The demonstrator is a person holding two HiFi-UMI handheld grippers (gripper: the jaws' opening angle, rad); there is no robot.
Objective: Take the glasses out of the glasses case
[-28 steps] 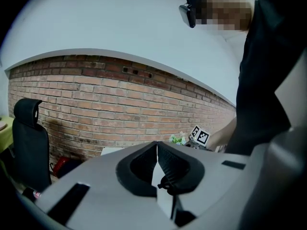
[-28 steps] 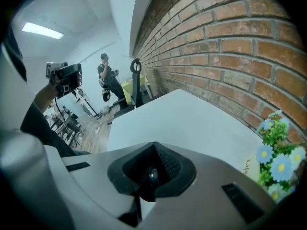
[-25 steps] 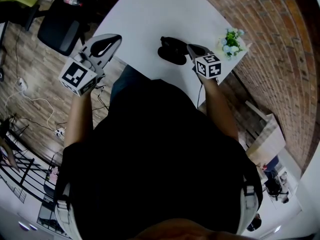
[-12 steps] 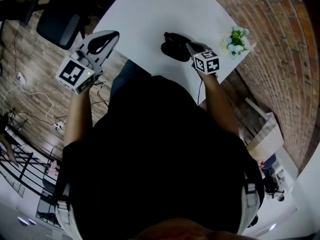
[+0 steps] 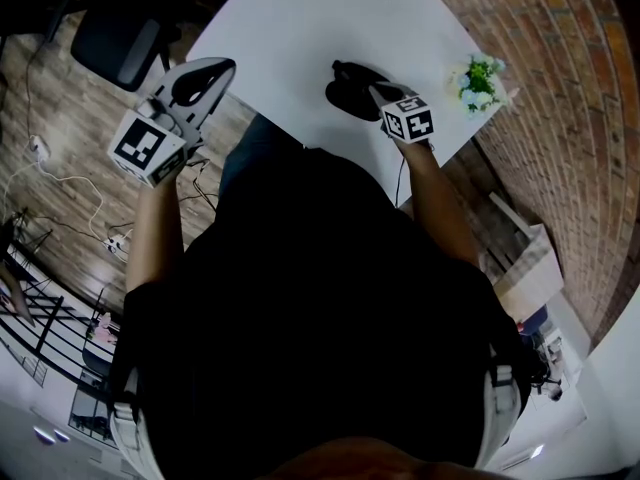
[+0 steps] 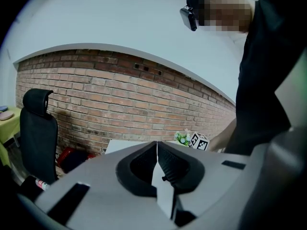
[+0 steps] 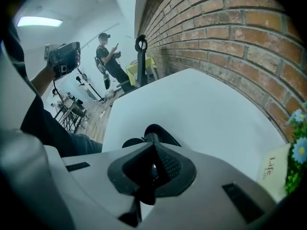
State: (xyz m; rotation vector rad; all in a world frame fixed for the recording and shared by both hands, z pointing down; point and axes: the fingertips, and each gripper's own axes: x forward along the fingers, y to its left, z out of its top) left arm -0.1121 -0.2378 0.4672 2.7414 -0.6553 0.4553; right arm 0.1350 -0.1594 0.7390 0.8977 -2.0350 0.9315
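Since a second ago the right gripper has crept closer to the case, and the left gripper has drifted a little outward to the left

Head view: the case lies dark on the white bench, near its right front edge, with flowers well apart to its right at the bench corner. It shows as two dark lobes, so it looks open; the glasses cannot be made out. The right gripper's tips touch the case's near side. The left gripper hangs off the bench's left edge, over the wooden floor and near a black chair. A black torso fills the lower frame

Left gripper view: its jaws are pressed together with nothing between them, aimed at a brick wall. The chair stands at left. Past the jaws show a strip of bench, the flowers and the right gripper's marker cube

Right gripper view: the jaws are pinched nearly together on a dark part at the case's near rim; whether that part is the case's edge or the glasses I cannot tell. The case sits just past the tips on the bench, which runs on to the wall at right. The flowers and a card stand at the far right edge, and a person stands far off
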